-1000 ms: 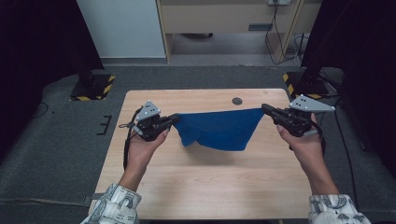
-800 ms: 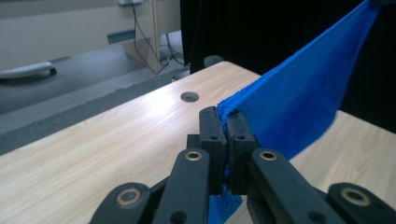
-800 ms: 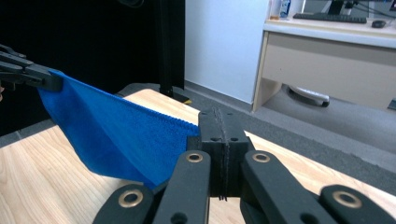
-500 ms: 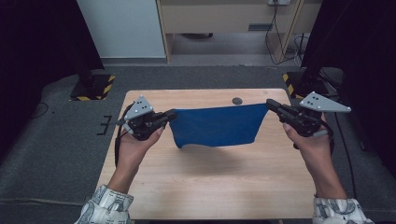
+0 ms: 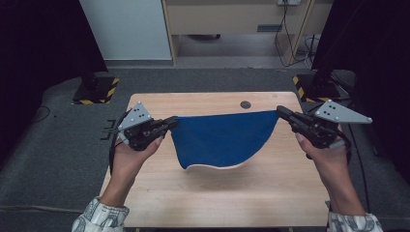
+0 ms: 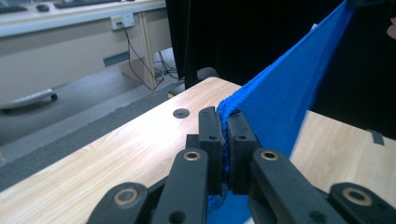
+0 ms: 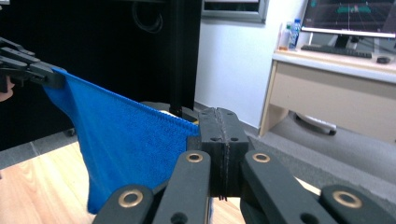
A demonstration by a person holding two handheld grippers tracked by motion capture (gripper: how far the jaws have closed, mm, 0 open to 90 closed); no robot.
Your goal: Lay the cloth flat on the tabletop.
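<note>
A blue cloth (image 5: 222, 140) hangs stretched in the air between my two grippers, above the wooden table (image 5: 193, 203). My left gripper (image 5: 173, 123) is shut on the cloth's left corner; in the left gripper view its jaws pinch the blue cloth (image 6: 280, 93) between them at the left gripper (image 6: 226, 126). At the right, my right gripper (image 5: 280, 111) is shut on the other corner. The right gripper view has the right gripper (image 7: 219, 128) pressed together on the cloth (image 7: 121, 149), whose far corner sits in the left gripper (image 7: 51, 77). The cloth's lower edge sags in a curve.
A round hole (image 5: 245, 104) sits near the table's far edge. Grey carpet surrounds the table, with yellow-black striped stand feet (image 5: 96, 92) at both far corners. A desk (image 7: 345, 79) with a monitor stands behind, and cables run along the floor.
Both hands have risen and moved apart, pulling the cloth wider and flatter. Its lower edge has lifted off the table.
</note>
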